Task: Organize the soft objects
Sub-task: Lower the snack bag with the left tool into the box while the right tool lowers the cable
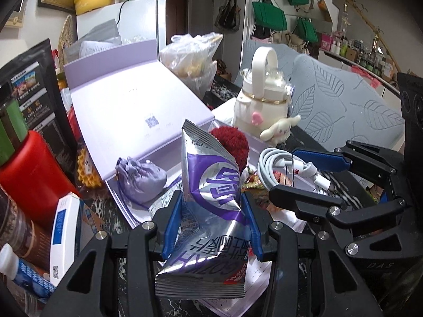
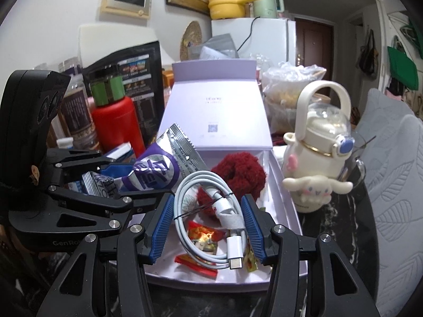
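Observation:
My left gripper [image 1: 211,222] is shut on a crumpled silver and purple snack packet [image 1: 214,182], which it holds above the front of an open lilac box [image 1: 137,111]. The same packet [image 2: 156,169] shows at the left of the right wrist view. My right gripper [image 2: 206,227] is shut on a coiled white charging cable [image 2: 208,211], held over the box tray [image 2: 232,277]. A fluffy red scrunchie [image 2: 238,174] lies in the tray behind the cable. Red candy wrappers [image 2: 203,235] lie beneath it. A lilac drawstring pouch [image 1: 142,179] rests by the raised lid.
A cream bottle with a white dog figure [image 2: 317,158] stands right of the box. A red flask [image 2: 116,124], a black printed bag [image 2: 137,79] and a white and blue carton [image 1: 63,227] crowd the left. A plastic bag [image 1: 190,55] sits behind. A grey leaf-patterned cushion [image 1: 343,105] lies right.

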{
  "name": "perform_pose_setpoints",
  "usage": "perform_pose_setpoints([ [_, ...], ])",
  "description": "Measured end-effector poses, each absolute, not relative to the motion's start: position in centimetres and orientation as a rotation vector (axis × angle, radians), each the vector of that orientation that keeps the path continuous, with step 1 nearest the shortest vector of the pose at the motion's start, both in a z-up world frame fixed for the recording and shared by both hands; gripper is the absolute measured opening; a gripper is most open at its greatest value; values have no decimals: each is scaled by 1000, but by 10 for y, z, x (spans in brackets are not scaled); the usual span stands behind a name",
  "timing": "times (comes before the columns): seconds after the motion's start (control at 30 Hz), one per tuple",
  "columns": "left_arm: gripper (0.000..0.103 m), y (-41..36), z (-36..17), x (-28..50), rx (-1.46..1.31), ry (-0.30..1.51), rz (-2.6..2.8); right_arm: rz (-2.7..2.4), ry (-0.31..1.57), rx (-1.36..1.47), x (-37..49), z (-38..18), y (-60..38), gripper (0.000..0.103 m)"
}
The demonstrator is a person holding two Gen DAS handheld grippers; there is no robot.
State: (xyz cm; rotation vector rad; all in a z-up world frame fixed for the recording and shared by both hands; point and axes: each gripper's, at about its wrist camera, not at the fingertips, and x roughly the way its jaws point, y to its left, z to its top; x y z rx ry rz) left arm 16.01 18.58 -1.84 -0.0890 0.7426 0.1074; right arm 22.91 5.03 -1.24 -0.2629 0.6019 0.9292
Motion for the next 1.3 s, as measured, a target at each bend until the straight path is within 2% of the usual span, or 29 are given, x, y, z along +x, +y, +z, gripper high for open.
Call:
perform_pose_setpoints([
  [0.47,44,192,-51,167,-81,838,110,911,670,-296,241,-38,59,52],
  [1.13,44,191,-63,179,-46,894,108,900,715,-333,245,-49,67,54],
  [1.3,44,176,-65,184,49,910,154,886,732,-346,244,-49,66,54],
])
